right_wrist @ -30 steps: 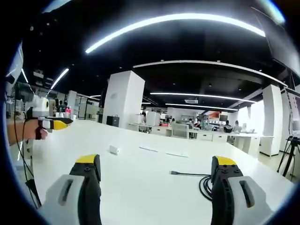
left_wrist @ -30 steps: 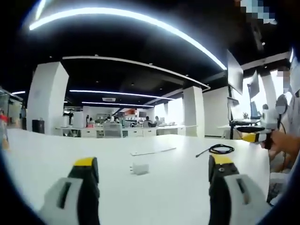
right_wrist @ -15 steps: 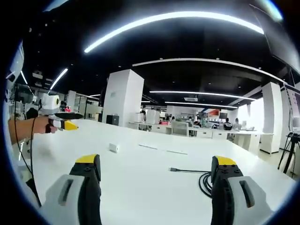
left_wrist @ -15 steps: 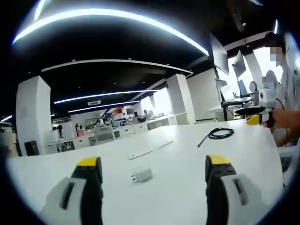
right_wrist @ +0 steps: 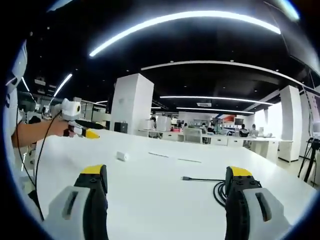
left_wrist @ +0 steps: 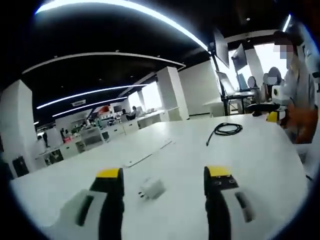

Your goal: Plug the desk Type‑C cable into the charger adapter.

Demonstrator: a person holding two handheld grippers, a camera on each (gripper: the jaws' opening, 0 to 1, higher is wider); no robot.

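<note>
In the left gripper view the left gripper (left_wrist: 164,174) stands with its two yellow-tipped black jaws wide apart and nothing between them, and the small white cube-shaped charger adapter (left_wrist: 151,188) lies on the broad white desk (left_wrist: 250,150) just ahead, in the gap between the jaw tips. Beyond it lies one thin flat white strip (left_wrist: 148,153), and farther off to the right the coiled black Type-C cable (left_wrist: 224,131) rests with its loose end trailing toward the camera. At the far right of that view the right gripper (left_wrist: 271,116), yellow at the tip, is held above the desk's edge by a person's hand (left_wrist: 297,118). The right gripper view gives the reverse: its own two jaws are also spread wide and empty, the cable's coil sits just beside the right jaw with the straight end and plug (right_wrist: 186,178) pointing left across the gap, and the adapter appears well ahead to the left as a small white block. The left gripper comes in from the left there, above the desk, near the adapter but apart from it; whether its jaws are spread cannot be told from this side. There is one adapter and one cable. The room is a large open office with white columns (right_wrist: 131,105), a dark ceiling crossed by long curved light strips (right_wrist: 185,20), and rows of distant desks.
</note>
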